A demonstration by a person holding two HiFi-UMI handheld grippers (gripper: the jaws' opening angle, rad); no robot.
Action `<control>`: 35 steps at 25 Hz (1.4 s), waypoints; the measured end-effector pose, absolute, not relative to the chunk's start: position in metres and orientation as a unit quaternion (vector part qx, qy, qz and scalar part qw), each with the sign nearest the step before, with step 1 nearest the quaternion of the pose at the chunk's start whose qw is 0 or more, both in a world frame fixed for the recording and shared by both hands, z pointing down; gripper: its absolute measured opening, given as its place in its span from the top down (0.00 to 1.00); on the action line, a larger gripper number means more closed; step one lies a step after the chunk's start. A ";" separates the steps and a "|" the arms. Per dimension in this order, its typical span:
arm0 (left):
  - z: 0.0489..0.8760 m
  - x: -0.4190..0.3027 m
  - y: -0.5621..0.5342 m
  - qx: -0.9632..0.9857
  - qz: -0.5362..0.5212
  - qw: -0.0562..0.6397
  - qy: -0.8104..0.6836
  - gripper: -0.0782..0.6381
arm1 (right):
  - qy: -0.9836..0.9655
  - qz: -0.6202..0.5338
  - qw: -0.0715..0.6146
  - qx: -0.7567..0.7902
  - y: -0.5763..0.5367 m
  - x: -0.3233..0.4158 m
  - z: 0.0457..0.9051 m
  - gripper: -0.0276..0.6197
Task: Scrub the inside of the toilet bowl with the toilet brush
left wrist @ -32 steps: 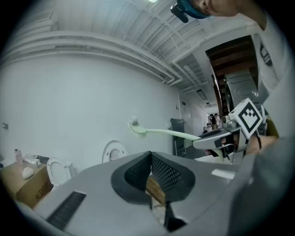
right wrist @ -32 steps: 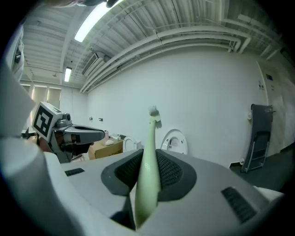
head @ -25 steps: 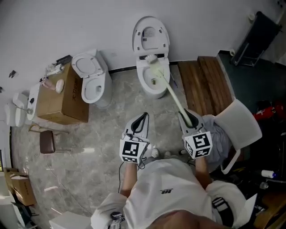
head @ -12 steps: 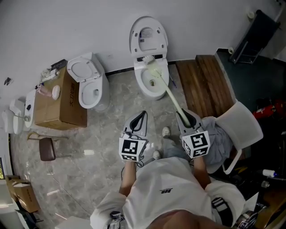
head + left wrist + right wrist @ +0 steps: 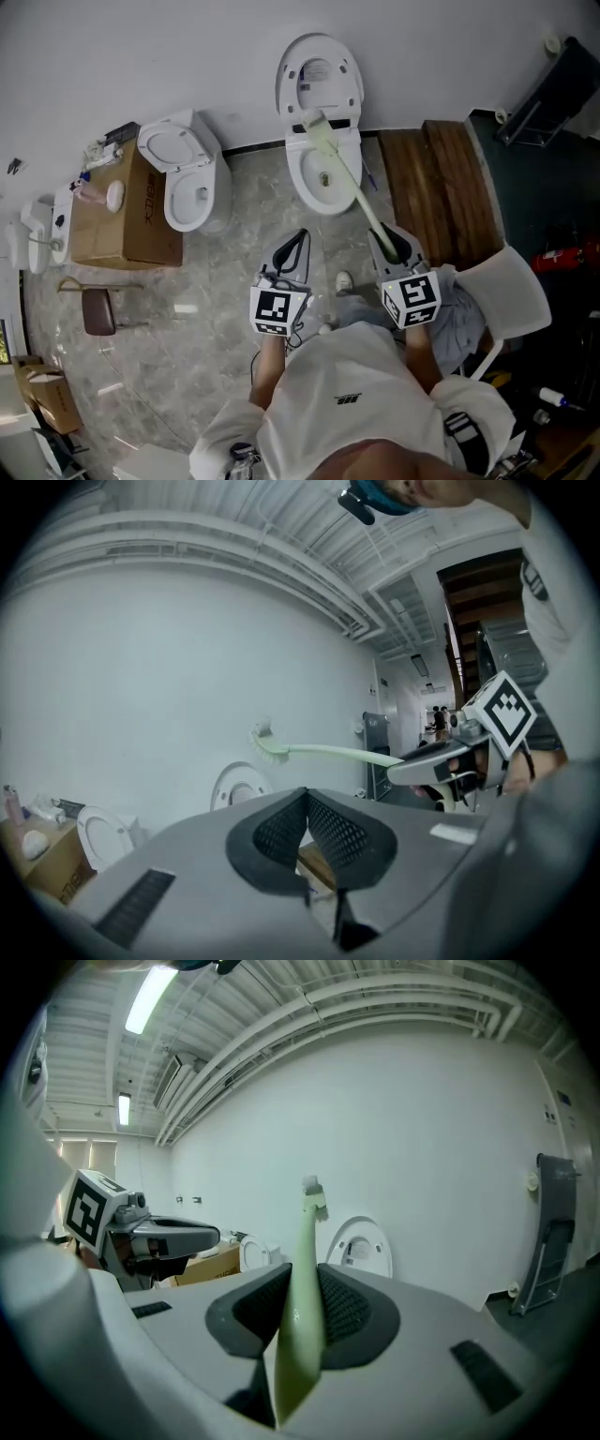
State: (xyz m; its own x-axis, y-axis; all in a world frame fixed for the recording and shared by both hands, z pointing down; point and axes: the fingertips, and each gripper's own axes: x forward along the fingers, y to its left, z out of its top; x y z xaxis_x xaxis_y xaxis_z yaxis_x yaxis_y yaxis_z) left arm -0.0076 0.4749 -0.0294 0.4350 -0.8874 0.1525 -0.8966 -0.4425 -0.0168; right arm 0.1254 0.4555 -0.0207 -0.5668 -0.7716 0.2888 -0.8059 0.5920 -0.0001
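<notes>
A white toilet with its lid raised stands against the far wall. My right gripper is shut on the handle of a pale green toilet brush. Its shaft slants up over the bowl, and the white bristle head sits above the bowl's back rim. In the right gripper view the brush runs up between the jaws, head at the top. My left gripper is shut on nothing, held left of the right one. The left gripper view shows the brush held in the air.
A second, smaller toilet stands to the left beside a cardboard box. Wooden boards lie on the floor at the right, and a white chair is near my right side. A small brown stool is on the left.
The brush head has shifted slightly, staying over the bowl's back rim. The view has drifted a little; both grippers keep their places.
</notes>
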 end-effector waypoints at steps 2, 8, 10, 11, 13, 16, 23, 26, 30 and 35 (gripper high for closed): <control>-0.029 -0.006 0.451 0.843 0.070 0.036 -0.533 0.88 | -0.887 0.067 0.131 0.438 0.430 0.125 -0.022 0.84; -0.025 0.001 0.392 0.834 0.075 0.045 -0.544 0.88 | -0.896 0.071 0.136 0.417 0.369 0.128 -0.016 0.84; -0.025 0.004 0.376 0.832 0.076 0.047 -0.547 0.88 | -0.898 0.074 0.140 0.410 0.354 0.131 -0.015 0.84; -0.025 0.007 0.370 0.832 0.075 0.048 -0.548 0.88 | -0.899 0.074 0.141 0.408 0.347 0.133 -0.014 0.84; -0.024 0.011 0.357 0.832 0.075 0.049 -0.548 0.88 | -0.899 0.076 0.143 0.406 0.335 0.137 -0.013 0.84; -0.023 0.013 0.342 0.833 0.077 0.051 -0.545 0.88 | -0.898 0.080 0.144 0.407 0.321 0.137 -0.010 0.84; -0.015 0.009 0.307 0.834 0.075 0.052 -0.544 0.88 | -0.896 0.084 0.147 0.410 0.288 0.133 0.000 0.84; -0.008 0.002 0.288 0.834 0.070 0.056 -0.544 0.88 | -0.895 0.089 0.150 0.410 0.271 0.126 0.009 0.84; 0.008 -0.008 0.256 0.835 0.080 0.052 -0.543 0.88 | -0.896 0.098 0.153 0.405 0.246 0.114 0.022 0.84; 0.034 -0.023 0.215 0.843 0.079 0.057 -0.529 0.88 | -0.891 0.121 0.161 0.408 0.210 0.099 0.047 0.84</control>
